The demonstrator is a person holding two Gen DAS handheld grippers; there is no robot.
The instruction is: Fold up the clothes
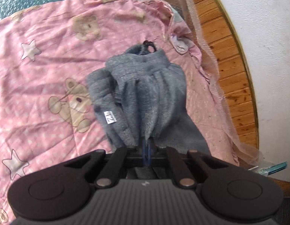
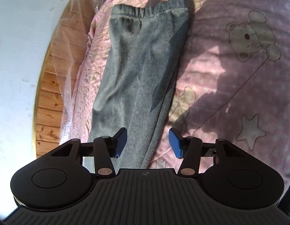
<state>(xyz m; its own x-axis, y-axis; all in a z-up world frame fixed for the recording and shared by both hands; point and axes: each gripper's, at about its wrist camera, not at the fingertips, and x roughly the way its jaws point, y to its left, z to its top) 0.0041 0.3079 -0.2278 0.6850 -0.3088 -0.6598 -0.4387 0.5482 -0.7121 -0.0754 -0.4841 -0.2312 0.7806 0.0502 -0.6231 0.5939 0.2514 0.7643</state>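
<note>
Pink bedding printed with teddy bears and stars [image 1: 41, 60] covered the work surface in both views, with a wooden slatted panel [image 1: 225, 60] and a white wall [image 1: 267, 37] along its edge.

Item: grey fleece trousers [image 2: 137, 71], one pair. In your right wrist view they lay flat as a long strip, elastic waistband [image 2: 150, 11] at the top of the frame, the long axis running down and slightly left to the bottom centre, where the cloth passed between your jaws. In your left wrist view the same garment rose bunched from the bottom centre towards the middle of the frame; a white size tag [image 1: 110, 117] showed on its left fold.

Item: left gripper [image 1: 147, 150], one. Its jaws were closed tight on a gathered edge of the trousers, the blue pads barely visible under the cloth.

Item: right gripper [image 2: 147, 142], one. Its jaws stood parted, the blue pads [image 2: 174, 142] on either side of the lower strip, neither pressing on it as far as could be seen.

Judgement: your right gripper was the free one, and it sat straddling the narrow end, so the coming grasp depended on closing across the strip there, opposite the waistband.

Count: one garment, two grippers, one held point.
</note>
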